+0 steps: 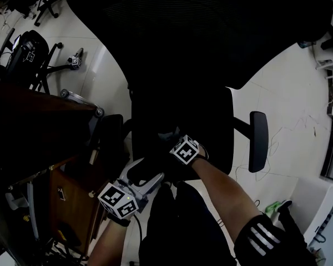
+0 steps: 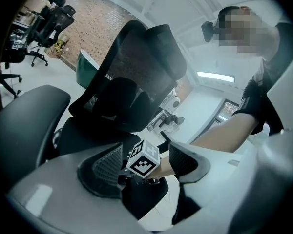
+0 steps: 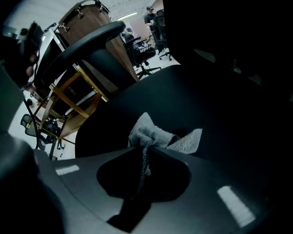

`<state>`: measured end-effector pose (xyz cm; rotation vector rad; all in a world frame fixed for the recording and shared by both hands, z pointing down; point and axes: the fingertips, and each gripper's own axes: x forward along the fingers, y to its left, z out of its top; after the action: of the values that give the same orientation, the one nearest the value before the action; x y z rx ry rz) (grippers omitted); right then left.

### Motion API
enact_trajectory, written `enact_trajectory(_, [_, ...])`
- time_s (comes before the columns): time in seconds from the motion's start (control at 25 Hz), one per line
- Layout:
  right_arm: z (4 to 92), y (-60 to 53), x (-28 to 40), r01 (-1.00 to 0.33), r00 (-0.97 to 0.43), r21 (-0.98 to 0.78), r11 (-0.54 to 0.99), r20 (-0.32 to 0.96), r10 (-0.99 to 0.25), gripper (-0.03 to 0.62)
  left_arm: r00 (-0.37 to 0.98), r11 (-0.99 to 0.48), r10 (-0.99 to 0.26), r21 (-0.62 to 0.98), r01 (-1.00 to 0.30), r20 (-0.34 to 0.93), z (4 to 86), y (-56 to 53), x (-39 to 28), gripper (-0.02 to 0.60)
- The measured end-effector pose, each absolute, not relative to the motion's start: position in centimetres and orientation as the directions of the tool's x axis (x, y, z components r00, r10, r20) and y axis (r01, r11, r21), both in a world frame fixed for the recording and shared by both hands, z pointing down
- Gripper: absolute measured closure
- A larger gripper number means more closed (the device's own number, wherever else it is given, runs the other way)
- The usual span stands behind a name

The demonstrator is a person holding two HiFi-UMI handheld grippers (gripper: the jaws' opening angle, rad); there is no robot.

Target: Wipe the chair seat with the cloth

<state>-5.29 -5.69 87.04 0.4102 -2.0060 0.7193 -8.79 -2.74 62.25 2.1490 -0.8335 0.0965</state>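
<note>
- Clamps a pale grey cloth [image 3: 158, 135] in the right gripper [image 3: 145, 152], jaws closed tight on a twisted strand of it
- Looks fluffy and looped like terry towelling, bunched into a soft peak just past the jaw tips, with one flatter corner poking out to the right
- Lies touching the black chair seat [image 3: 219, 106], light against that dark surface
- Hides its full shape, with the rest folded under the bunch
- Holds the left gripper [image 2: 144, 179] with jaws spread wide and nothing between the ribbed pads [image 2: 101, 165]
- Frames the right gripper's marker cube [image 2: 144, 161] in that gap, further off
- From the head view, sets both grippers near the seat's near edge, left one lower and to the left, right one just ahead over the seat
- Shows a dark mesh backrest [image 1: 211, 26] beyond the seat and an armrest [image 1: 258, 140] out to the right
- Puts a wooden frame [image 3: 71, 99] to the left of the chair in the right gripper view
</note>
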Motion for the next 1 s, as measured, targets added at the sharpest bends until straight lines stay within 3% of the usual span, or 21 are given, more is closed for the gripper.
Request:
enact_trajectory(0.36, [87.8,-4.7,10.0,-0.726,-0.33,-0.218,0.653,0.942,-0.053,0.559,0.847,-0.52,-0.441,0.685,-0.511,0.297,62.0,-1.6,-4.7,0.261])
enact_trajectory(0.56, [87.5,-5.0,12.2,-0.757,-0.308,-0.189,0.626,0.948,-0.086,0.559,0.853,-0.524,-0.423,0.685,-0.505,0.305,62.3,-1.3,-4.4,0.261])
enact_trajectory(0.76, [85.5,-5.6,8.2,-0.747,-0.379,-0.215,0.629,0.915,-0.137,0.559,0.848,-0.502,-0.429,0.698,-0.511,0.312,62.0,-0.6,-6.1,0.261])
enact_trajectory(1.0, [82.8,-4.3,-4.2,-0.632,-0.571,-0.359,0.687,0.815,-0.1,0.559,0.802,-0.457,-0.468,0.675,-0.579,0.371,61.5,0.6,-9.9,0.261])
